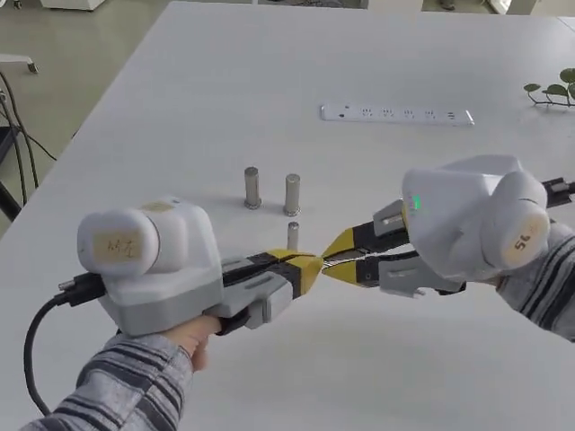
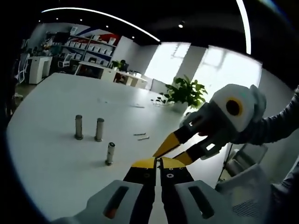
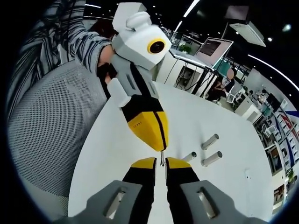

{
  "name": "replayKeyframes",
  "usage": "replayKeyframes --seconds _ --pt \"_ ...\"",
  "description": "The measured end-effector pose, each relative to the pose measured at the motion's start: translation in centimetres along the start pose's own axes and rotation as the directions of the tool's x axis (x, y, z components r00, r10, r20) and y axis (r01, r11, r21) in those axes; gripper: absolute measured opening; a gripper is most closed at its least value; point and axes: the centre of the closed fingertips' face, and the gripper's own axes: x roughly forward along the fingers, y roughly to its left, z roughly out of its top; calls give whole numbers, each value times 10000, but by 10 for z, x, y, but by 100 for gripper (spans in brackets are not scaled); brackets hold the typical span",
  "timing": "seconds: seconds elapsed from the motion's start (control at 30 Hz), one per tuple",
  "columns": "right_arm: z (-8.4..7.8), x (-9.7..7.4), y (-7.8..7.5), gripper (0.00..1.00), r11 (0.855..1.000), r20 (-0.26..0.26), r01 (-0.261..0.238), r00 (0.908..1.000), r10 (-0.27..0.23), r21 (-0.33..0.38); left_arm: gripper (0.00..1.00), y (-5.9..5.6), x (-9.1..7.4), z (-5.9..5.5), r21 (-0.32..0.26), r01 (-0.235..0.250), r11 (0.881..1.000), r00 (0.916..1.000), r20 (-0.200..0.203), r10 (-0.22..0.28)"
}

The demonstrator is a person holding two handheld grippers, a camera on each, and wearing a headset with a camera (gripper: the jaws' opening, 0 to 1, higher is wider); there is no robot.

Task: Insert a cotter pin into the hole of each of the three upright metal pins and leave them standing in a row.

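Observation:
Three short metal pins stand upright on the white table [image 1: 180, 108]: two side by side [image 1: 252, 188] [image 1: 292, 194], the third [image 1: 293, 235] in front of the right one. They also appear in the left gripper view [image 2: 79, 127] [image 2: 99, 129] [image 2: 110, 153]. Just in front of them, above the table, the two grippers meet tip to tip. My left gripper [image 1: 310, 265] [image 2: 160, 162] is shut on a thin cotter pin [image 3: 162, 158], which pokes out of its tip. The wire runs into the narrow gap between the jaws of my right gripper [image 1: 329, 259] [image 3: 161, 163], which stand slightly open around it.
Two more cotter pins [image 2: 139, 134] [image 2: 144, 138] lie on the table beyond the metal pins. A white power strip [image 1: 395, 114] lies at the far side, and a leafy plant [image 1: 557, 90] sits at the right edge. An office chair [image 3: 51, 130] stands beside the table.

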Motion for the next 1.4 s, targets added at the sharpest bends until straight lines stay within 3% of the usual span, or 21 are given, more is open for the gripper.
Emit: replayKeyframes --seconds 0.17,0.37,0.43,0.53,0.67,0.7,0.8,1.17,1.27,1.4 --pt "-2 -1 2 6 9962 163 -245 9996 232 834 0 0 -3 2 1443 191 9894 9997 -168 -168" --pt "-2 -4 1 7 9871 564 -428 9978 345 1543 0 -2 -5 -2 3003 610 9519 9965 -737 -406" --pt "-4 -4 -2 8 9814 710 -624 9962 502 1817 0 -7 -6 -3 3242 928 9414 9942 -822 -697" --pt "-5 -4 4 8 9746 852 -1002 9928 846 2000 0 -13 -7 -7 3816 1333 9147 9888 -1136 -968" --pt "-3 -4 12 8 9645 982 -1443 9873 1252 2213 0 -18 -8 -11 4181 1710 8922 9828 -1371 -1241" --pt "-3 -4 16 8 9613 993 -1626 9846 1436 2226 0 -20 -9 -13 4393 1896 8781 9794 -1481 -1374" --pt "-4 -3 22 8 9573 977 -1892 9803 1714 2184 0 -24 -9 -15 4522 2123 8663 9746 -1630 -1537" --pt "2 -4 40 1 9284 1340 -2865 9560 2609 2366 0 -35 -13 -17 4717 2801 8361 9584 -1871 -2156" --pt "3 -4 42 0 9282 1320 -2912 9547 2666 2318 0 -35 -14 -18 4647 2855 8382 9568 -1885 -2214" --pt "-1 -3 36 0 9393 1136 -2664 9624 2468 2162 0 -29 -14 -20 4601 2666 8469 9612 -1913 -1986"
